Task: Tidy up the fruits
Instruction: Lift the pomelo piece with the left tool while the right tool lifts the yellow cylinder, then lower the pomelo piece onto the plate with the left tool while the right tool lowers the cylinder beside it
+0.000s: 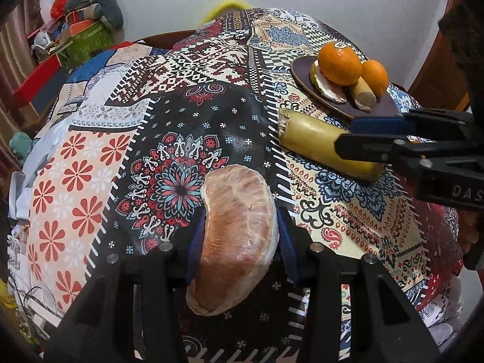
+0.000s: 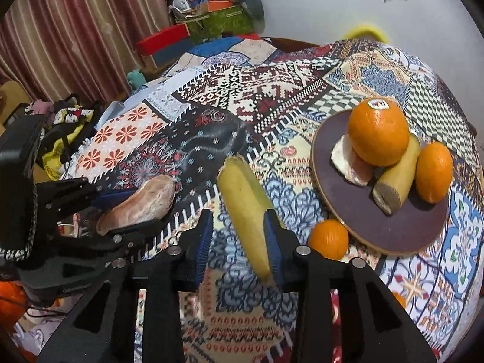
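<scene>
**Both grippers carrying fruit above the cloth**

My left gripper point(image 1: 239, 239) pinches a peeled pomelo segment point(image 1: 234, 236), which sits between the blue pads and juts past the fingertips. My right gripper point(image 2: 239, 239) has a banana piece point(image 2: 245, 208) between its jaws; it lies against the right pad, with a gap to the left one. Both hang over the patterned tablecloth point(image 2: 302, 317), near the plate point(image 2: 363, 211) of oranges point(image 2: 378, 131).

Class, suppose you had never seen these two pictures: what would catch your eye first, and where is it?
Probably the big pink pomelo segment clamped in the left hand-held gripper above the patterned tablecloth. Next, the banana piece between the right hand-held gripper's blue pads, and the large orange on the dark round plate at right.
</scene>
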